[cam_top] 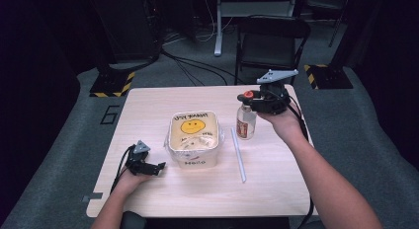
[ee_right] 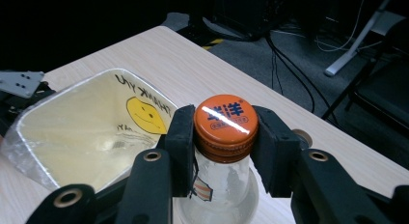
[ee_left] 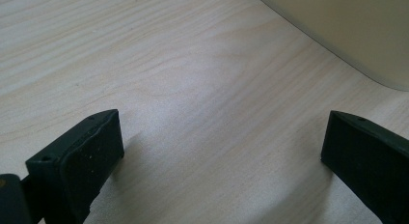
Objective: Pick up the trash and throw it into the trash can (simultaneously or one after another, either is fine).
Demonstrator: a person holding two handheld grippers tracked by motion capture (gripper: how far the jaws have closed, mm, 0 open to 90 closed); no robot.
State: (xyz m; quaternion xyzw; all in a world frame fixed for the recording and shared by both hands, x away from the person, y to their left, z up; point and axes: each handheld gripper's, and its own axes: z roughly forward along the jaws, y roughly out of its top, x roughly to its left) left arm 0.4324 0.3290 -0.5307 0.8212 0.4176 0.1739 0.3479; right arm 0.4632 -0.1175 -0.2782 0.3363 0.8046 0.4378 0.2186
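at the far right of the table, the right gripper (ee_right: 225, 151) has its two black jaws closed on the neck of a small clear glass bottle (cam_top: 245, 123), pads pressed on either side just under the orange metal cap (ee_right: 225, 121); the bottle stands upright on the pale wood table (cam_top: 163, 98), just right of the cream square paper bowl with a smiley face drawn inside (cam_top: 194, 137). judgement: the step looks like gripping the cap end to lift or uncap; keep the pads level and square, pull straight up, avoid tilting toward the bowl. a thin white straw (cam_top: 238, 154) lies on the table between bowl and bottle, nearer the person. the left gripper (ee_left: 219, 151) rests low on the table beside the bowl's near left corner, jaws spread wide, holding nothing. hard to read: the bottle label, the writing on the bowl, and the liquid level.
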